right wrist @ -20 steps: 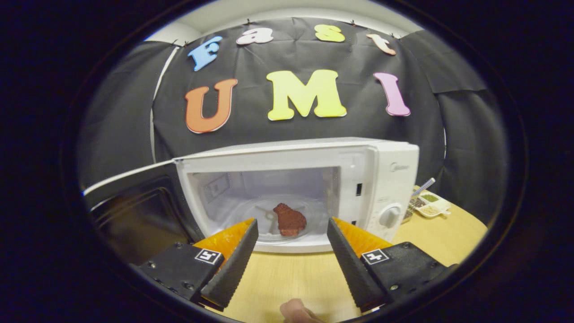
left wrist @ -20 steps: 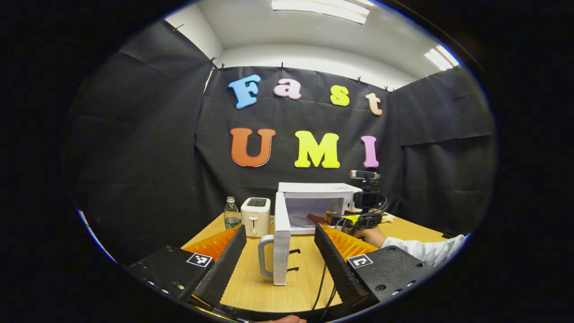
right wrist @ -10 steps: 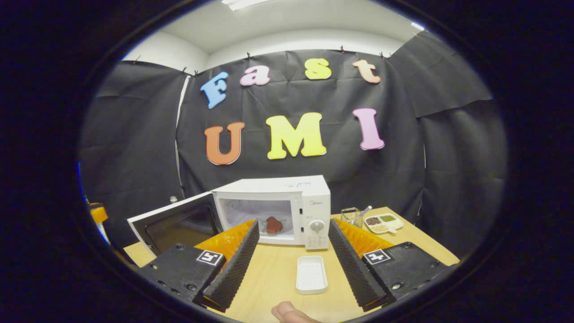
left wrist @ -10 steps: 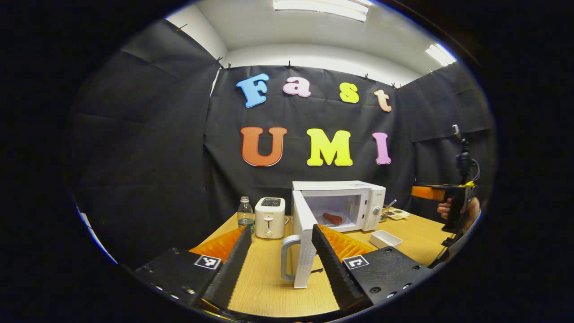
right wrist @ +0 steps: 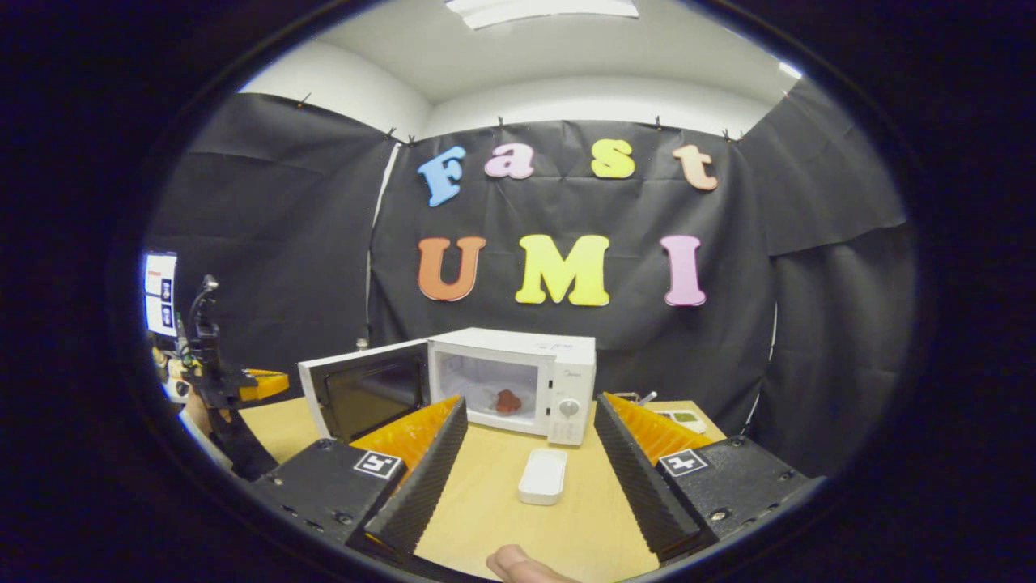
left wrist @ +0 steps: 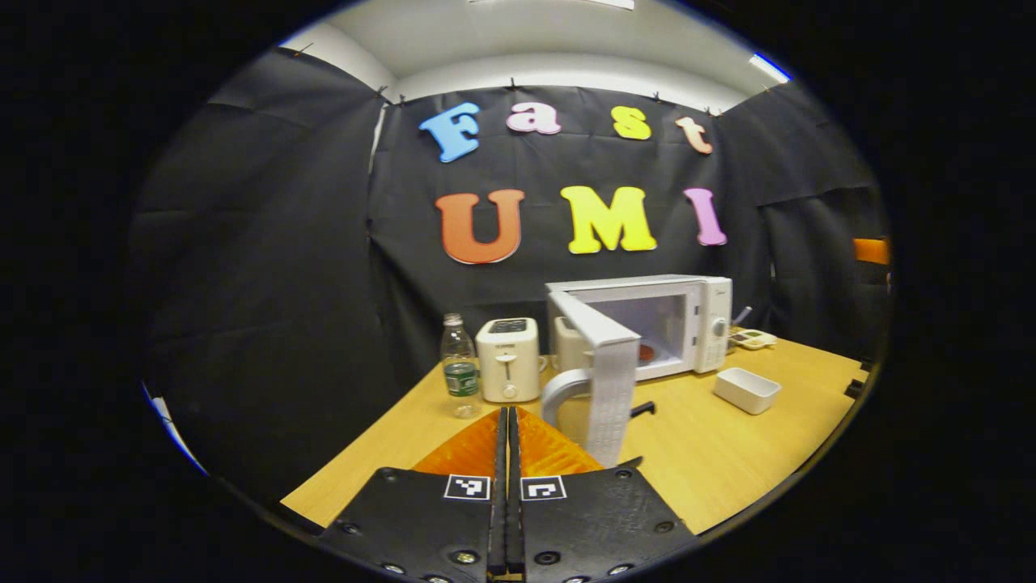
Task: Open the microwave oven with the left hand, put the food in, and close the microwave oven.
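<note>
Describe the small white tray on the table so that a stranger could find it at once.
Find the white microwave with its door open. On the wooden table before its control panel lies the small white tray. It is empty, low and rectangular, apart from the far dish of seasonings.

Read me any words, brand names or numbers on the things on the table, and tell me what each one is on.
Nothing on the table can be read.
Microwave: a small brand mark above the dial, too blurred to read.
Bottle: a label band, print too small to read.
Toaster: no legible text.
</note>
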A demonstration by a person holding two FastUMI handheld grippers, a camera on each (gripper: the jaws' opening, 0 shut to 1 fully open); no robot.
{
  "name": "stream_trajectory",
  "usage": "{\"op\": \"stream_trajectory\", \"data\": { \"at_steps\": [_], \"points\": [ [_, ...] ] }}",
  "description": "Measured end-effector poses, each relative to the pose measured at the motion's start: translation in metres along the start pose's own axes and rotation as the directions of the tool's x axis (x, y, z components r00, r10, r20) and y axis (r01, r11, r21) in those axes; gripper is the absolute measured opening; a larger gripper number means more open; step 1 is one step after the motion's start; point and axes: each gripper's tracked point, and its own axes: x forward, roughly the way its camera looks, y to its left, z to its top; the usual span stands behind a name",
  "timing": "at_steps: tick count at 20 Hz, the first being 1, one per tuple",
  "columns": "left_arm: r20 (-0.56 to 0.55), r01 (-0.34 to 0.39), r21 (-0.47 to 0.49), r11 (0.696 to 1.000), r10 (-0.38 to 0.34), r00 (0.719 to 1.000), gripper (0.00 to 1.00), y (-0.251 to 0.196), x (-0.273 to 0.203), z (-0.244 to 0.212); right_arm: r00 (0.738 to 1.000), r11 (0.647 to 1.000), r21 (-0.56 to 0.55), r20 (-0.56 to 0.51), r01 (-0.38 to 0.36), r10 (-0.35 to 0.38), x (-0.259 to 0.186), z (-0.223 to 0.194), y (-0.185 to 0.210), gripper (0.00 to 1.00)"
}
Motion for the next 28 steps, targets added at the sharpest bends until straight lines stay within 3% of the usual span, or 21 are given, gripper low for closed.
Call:
{"op": "stream_trajectory", "data": {
  "at_steps": [2, 3, 4, 5, 6, 9, 12, 13, 16, 18, 20, 21, 23, 27, 28],
  "points": [
    [0.011, -0.002, -0.045, 0.999, 0.003, 1.000, 0.00, 0.007, 0.010, -0.004, 1.000, 1.000, -0.002, -0.008, -0.003, 0.003, -0.012, -0.001, -0.002, 0.96],
    [0.010, 0.012, -0.066, 0.998, -0.011, 1.000, 0.00, 0.005, 0.018, -0.008, 1.000, 1.000, -0.005, -0.007, -0.004, 0.004, -0.017, 0.000, -0.002, 1.00],
    [0.003, 0.014, -0.078, 0.997, -0.014, 1.000, 0.10, 0.006, 0.024, -0.014, 1.000, 1.000, -0.010, -0.002, -0.001, 0.001, -0.020, 0.004, -0.004, 0.96],
    [-0.005, 0.020, -0.083, 0.996, -0.021, 1.000, 0.00, 0.006, 0.028, -0.020, 1.000, 1.000, -0.012, 0.003, 0.007, -0.007, -0.024, 0.007, -0.006, 0.96],
    [-0.013, 0.037, -0.088, 0.995, -0.038, 0.999, 0.00, 0.002, 0.030, -0.026, 1.000, 1.000, -0.011, 0.006, 0.012, -0.012, -0.027, 0.010, -0.009, 1.00],
    [-0.009, 0.075, -0.105, 0.992, -0.076, 0.997, 0.00, -0.014, 0.035, -0.031, 1.000, 1.000, 0.008, 0.024, 0.005, -0.006, -0.038, 0.017, -0.009, 0.96],
    [0.001, 0.097, -0.115, 0.989, -0.098, 0.995, 0.00, -0.027, 0.037, -0.034, 0.999, 1.000, 0.003, 0.043, 0.026, -0.026, -0.049, 0.022, -0.017, 1.00],
    [0.000, 0.110, -0.122, 0.986, -0.111, 0.994, 0.00, -0.033, 0.039, -0.035, 0.998, 1.000, -0.002, 0.047, 0.031, -0.031, -0.051, 0.023, -0.019, 0.95],
    [0.010, 0.160, -0.179, 0.971, -0.161, 0.987, 0.00, -0.055, 0.043, -0.031, 0.997, 0.998, -0.005, 0.032, 0.069, -0.069, -0.054, 0.017, -0.032, 0.95],
    [0.017, 0.175, -0.161, 0.971, -0.174, 0.985, 0.00, -0.071, 0.047, -0.028, 0.997, 0.997, 0.005, 0.033, 0.071, -0.071, -0.056, 0.016, -0.036, 1.00],
    [0.005, 0.198, -0.129, 0.972, -0.199, 0.980, 0.00, -0.092, 0.052, -0.030, 0.997, 0.997, 0.011, 0.025, 0.075, -0.075, -0.057, 0.011, -0.044, 0.95],
    [0.005, 0.216, -0.114, 0.970, -0.217, 0.976, 0.00, -0.103, 0.054, -0.029, 0.997, 0.997, 0.010, 0.023, 0.078, -0.078, -0.059, 0.009, -0.048, 1.00],
    [-0.001, 0.238, -0.093, 0.967, -0.239, 0.971, 0.00, -0.122, 0.059, -0.026, 0.995, 0.995, 0.015, 0.034, 0.096, -0.097, -0.064, 0.010, -0.060, 0.95],
    [-0.009, 0.277, -0.091, 0.956, -0.279, 0.960, 0.00, -0.164, 0.077, -0.022, 0.992, 0.992, 0.033, 0.040, 0.119, -0.120, -0.073, 0.006, -0.080, 1.00],
    [-0.010, 0.281, -0.089, 0.955, -0.283, 0.959, 0.00, -0.172, 0.083, -0.019, 0.991, 0.992, 0.041, 0.044, 0.123, -0.125, -0.075, 0.007, -0.085, 0.95]
  ]
}}
